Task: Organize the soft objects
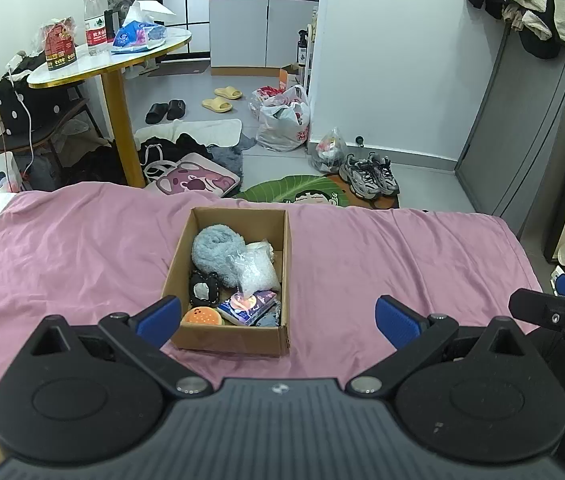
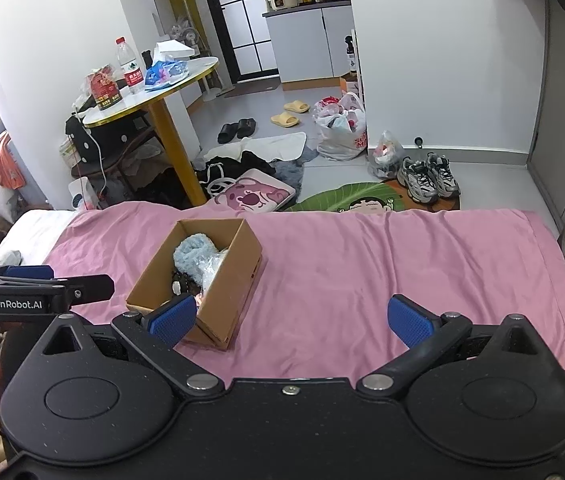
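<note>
Left tongs (image 1: 278,318): wide open, empty, near the box (image 1: 231,340).
Right tongs (image 2: 290,320): wide open, empty.
Box: on bed (image 1: 382,264), full.

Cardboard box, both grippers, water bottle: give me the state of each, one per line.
Cardboard box: top open, upright on the pink sheet, holding soft items.
Left gripper: jaws wide open, empty.
Right gripper: jaws wide open, empty.
Water bottle: upright on the round table, red cap on.
</note>
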Demonstrator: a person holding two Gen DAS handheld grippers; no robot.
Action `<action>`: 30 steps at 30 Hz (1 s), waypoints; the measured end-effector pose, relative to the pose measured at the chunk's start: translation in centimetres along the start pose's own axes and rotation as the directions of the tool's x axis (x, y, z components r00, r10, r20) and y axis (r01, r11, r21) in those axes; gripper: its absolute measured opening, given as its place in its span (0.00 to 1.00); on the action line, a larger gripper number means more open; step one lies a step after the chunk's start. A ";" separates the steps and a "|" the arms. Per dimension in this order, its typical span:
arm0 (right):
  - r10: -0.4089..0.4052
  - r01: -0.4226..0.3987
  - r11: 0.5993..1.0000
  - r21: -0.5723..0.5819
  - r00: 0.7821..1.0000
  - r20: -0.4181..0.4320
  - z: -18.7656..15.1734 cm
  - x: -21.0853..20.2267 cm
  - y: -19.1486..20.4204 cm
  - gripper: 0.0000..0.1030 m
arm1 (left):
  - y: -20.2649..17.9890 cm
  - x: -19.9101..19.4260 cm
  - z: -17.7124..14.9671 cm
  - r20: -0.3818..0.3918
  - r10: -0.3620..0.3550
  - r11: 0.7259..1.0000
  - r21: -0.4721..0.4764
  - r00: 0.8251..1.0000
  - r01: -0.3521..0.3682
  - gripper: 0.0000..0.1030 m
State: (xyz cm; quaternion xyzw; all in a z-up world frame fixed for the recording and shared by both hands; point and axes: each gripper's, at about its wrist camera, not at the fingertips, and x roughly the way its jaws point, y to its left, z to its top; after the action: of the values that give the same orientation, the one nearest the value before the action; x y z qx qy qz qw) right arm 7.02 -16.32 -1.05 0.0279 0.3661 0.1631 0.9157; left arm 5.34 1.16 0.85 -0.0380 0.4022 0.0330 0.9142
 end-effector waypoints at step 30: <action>-0.003 0.003 1.000 -0.012 1.000 -0.012 -0.8 0.7 -0.1 1.00 | 0.4 0.6 -0.3 -0.014 0.002 1.000 0.001 1.000 -0.002 1.00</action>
State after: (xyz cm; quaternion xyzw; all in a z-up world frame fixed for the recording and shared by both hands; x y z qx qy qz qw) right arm 6.99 -16.25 -2.16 0.0211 0.3708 0.1639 0.9139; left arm 5.52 1.51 0.21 -0.0376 0.4088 0.0334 0.9112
